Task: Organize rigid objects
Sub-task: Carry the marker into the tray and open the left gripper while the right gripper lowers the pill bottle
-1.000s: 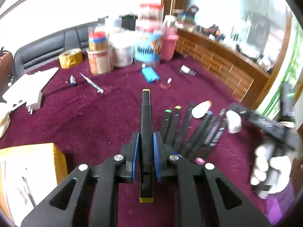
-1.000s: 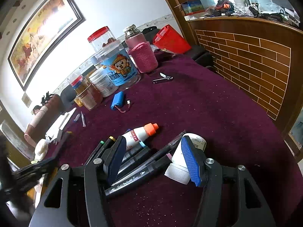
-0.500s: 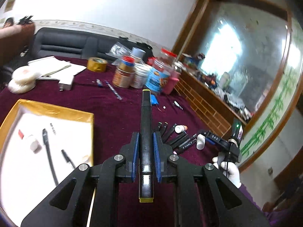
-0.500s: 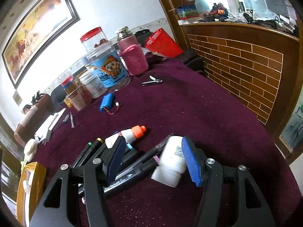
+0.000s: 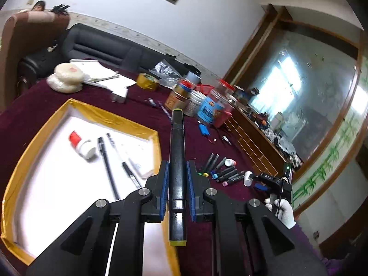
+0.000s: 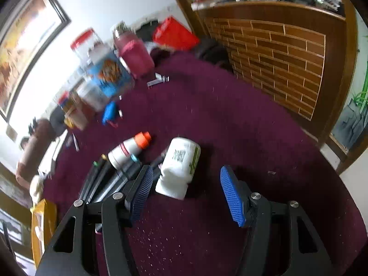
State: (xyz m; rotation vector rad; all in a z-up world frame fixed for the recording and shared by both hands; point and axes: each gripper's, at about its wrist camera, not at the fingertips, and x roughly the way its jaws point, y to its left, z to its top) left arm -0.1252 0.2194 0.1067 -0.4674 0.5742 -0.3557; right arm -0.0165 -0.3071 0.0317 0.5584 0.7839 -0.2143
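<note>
My left gripper [image 5: 176,172] is shut on a black marker [image 5: 176,151] with yellow-green ends, held in the air by the near right corner of a yellow-rimmed white tray [image 5: 96,112]. In the tray lie a red-capped white bottle [image 5: 82,146] and pens [image 5: 108,161]. Several markers [image 5: 225,172] lie on the maroon cloth to the right. My right gripper [image 6: 187,193] is open. A white bottle with a green label [image 6: 181,163] lies just ahead of it, its cap by the left pad, clear of the right pad. An orange-capped bottle [image 6: 128,148] rests on the markers [image 6: 110,177].
Jars and tins [image 5: 207,105] cluster at the back of the table with a yellow tape roll [image 5: 147,81]. A blue battery pack [image 6: 109,112], nail clippers [image 6: 158,80] and a pink flask [image 6: 135,55] lie beyond. A brick-patterned wooden counter [image 6: 276,57] borders the right side.
My left gripper carried the marker left from above the marker pile to the tray's corner and rolled. The green-label bottle shifted from the right pad over to the left pad.
</note>
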